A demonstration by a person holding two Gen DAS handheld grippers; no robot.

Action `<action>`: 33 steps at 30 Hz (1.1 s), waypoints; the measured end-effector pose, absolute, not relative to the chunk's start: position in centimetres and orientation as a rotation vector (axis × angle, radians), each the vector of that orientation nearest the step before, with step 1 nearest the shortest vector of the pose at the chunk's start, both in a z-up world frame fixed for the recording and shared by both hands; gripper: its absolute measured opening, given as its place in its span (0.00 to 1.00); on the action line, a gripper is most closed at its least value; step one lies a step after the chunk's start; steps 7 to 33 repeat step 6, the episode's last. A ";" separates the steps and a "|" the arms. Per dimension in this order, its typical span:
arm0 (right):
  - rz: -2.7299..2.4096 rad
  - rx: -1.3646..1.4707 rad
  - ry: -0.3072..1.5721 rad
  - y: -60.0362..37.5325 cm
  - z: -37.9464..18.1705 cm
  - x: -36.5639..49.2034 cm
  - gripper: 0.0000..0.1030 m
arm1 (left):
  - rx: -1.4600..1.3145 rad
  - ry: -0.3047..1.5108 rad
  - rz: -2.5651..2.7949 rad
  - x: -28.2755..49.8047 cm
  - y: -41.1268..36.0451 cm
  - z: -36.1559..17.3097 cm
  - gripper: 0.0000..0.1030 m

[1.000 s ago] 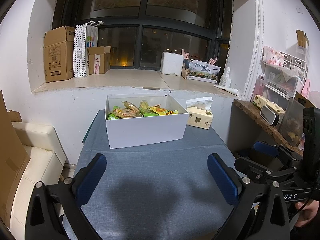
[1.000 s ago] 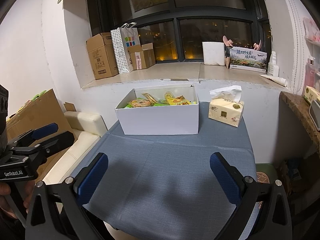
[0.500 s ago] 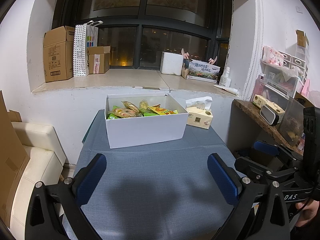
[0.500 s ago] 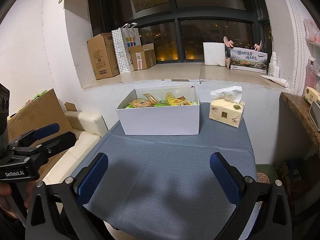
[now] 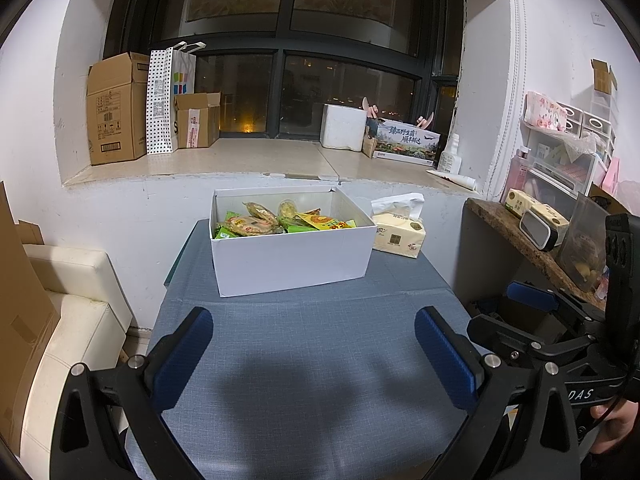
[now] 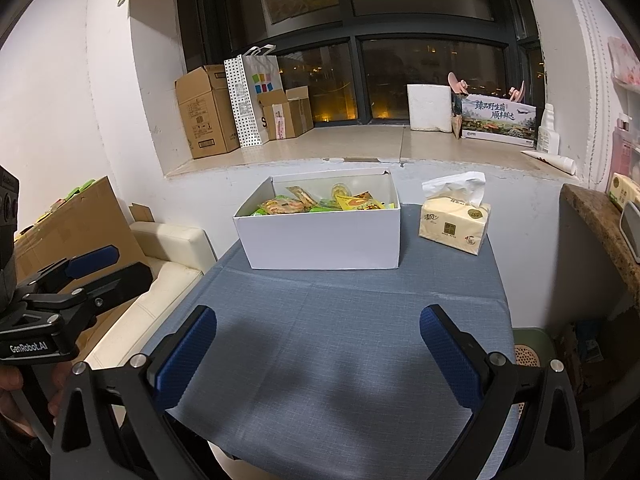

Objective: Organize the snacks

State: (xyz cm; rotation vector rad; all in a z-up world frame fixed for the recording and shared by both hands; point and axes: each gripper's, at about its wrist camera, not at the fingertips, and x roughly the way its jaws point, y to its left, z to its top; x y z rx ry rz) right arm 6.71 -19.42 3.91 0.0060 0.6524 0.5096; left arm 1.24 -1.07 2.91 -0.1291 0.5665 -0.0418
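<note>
A white box (image 5: pixel 292 258) (image 6: pixel 324 238) stands at the far end of the blue-grey table (image 5: pixel 304 380) (image 6: pixel 340 352). Several snack packets (image 5: pixel 280 222) (image 6: pixel 320 202), green, yellow and orange, lie inside it. My left gripper (image 5: pixel 314 354) is open and empty, held over the near part of the table, well short of the box. My right gripper (image 6: pixel 318 354) is open and empty, also short of the box. The right gripper shows at the right edge of the left wrist view (image 5: pixel 532 304); the left gripper shows at the left edge of the right wrist view (image 6: pixel 92 264).
A yellow tissue pack (image 5: pixel 398 234) (image 6: pixel 454 222) sits right of the box. A cream sofa (image 5: pixel 68 320) stands left of the table. A wooden shelf (image 5: pixel 532 248) with clutter is on the right. Cardboard boxes (image 5: pixel 116 108) and a bag line the windowsill behind.
</note>
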 end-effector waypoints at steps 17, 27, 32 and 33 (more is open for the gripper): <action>0.514 0.007 0.654 -19.4 3.8 6.8 1.00 | -0.131 0.563 -0.043 1.2 -1.2 3.0 1.00; 0.514 0.007 0.654 -19.4 3.8 6.8 1.00 | -0.131 0.563 -0.043 1.2 -1.2 3.0 1.00; 0.514 0.007 0.654 -19.4 3.8 6.8 1.00 | -0.131 0.563 -0.043 1.2 -1.2 3.0 1.00; 0.514 0.007 0.654 -19.4 3.8 6.8 1.00 | -0.131 0.563 -0.043 1.2 -1.2 3.0 1.00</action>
